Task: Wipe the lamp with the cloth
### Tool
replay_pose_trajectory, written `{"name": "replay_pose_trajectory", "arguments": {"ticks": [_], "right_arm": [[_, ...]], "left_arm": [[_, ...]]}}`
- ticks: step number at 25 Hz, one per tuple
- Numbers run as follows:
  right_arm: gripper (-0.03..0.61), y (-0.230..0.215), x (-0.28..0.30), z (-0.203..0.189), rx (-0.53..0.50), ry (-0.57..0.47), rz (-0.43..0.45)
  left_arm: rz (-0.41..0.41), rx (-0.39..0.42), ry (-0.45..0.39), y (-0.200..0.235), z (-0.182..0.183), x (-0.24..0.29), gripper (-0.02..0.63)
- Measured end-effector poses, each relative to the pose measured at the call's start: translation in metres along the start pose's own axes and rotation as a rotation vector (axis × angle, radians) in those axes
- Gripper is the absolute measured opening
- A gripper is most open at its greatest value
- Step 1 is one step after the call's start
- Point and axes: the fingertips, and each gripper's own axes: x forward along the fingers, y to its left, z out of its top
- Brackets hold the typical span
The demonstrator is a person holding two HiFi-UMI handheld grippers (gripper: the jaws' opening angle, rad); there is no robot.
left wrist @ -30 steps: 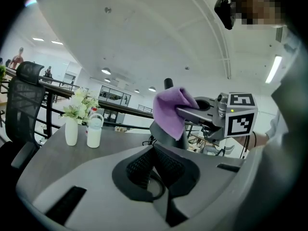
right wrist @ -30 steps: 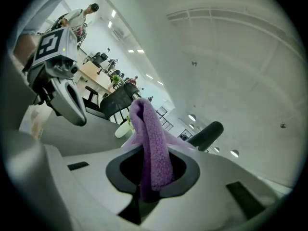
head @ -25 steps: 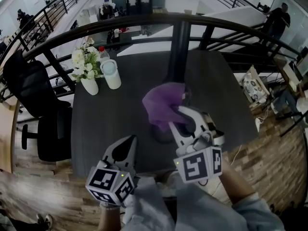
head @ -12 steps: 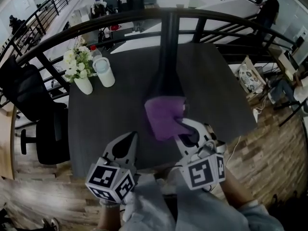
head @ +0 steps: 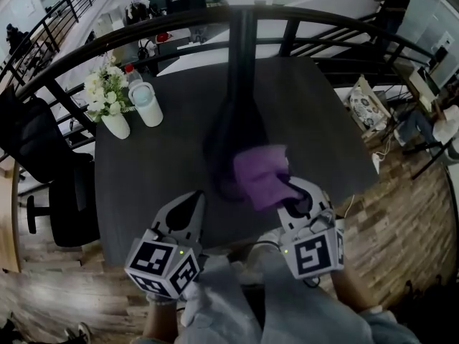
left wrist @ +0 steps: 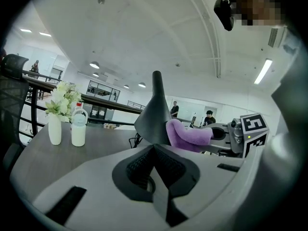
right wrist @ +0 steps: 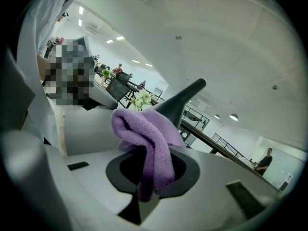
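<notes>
head view: the right gripper (head: 290, 190) is clamped on a purple cloth (head: 262, 174), which lies against the flared lower part of the dark lamp (head: 228, 138) on the dark table (head: 165, 170). the left gripper (head: 194, 198) hangs over the table's near edge, jaws together. a vase of white flowers (head: 107, 102) and a white bottle (head: 147, 104) stand side by side at the far left corner (well apart from the lamp).

left gripper view: its jaws meet with nothing between them. beyond them stands the lamp's cone, with the cloth against its right side.

right gripper view: the jaws pinch a hanging fold of the cloth. the rest bunches above them, and the lamp's neck slants up behind.
</notes>
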Motion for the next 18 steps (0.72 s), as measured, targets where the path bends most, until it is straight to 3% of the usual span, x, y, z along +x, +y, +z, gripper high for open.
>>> {"name": "replay_pose_trajectory", "arguments": {"ticks": [12,15,18], "right_arm": [[0.051,-0.053,-0.009,-0.047,0.14,0.119,-0.165],[0.051,-0.074,-0.008,-0.058,0.235,0.147,-0.232],[0.051,-0.081,0.001,-0.06,0.369,0.112,-0.221]], "left_arm": [[-0.046,0.017,0.022,-0.014,-0.001,0.017,0.012],[-0.044,0.016,0.024,-0.013,0.0,0.017,0.012],[-0.036,0.013,0.025,-0.012,-0.002,0.016,0.012]]}}
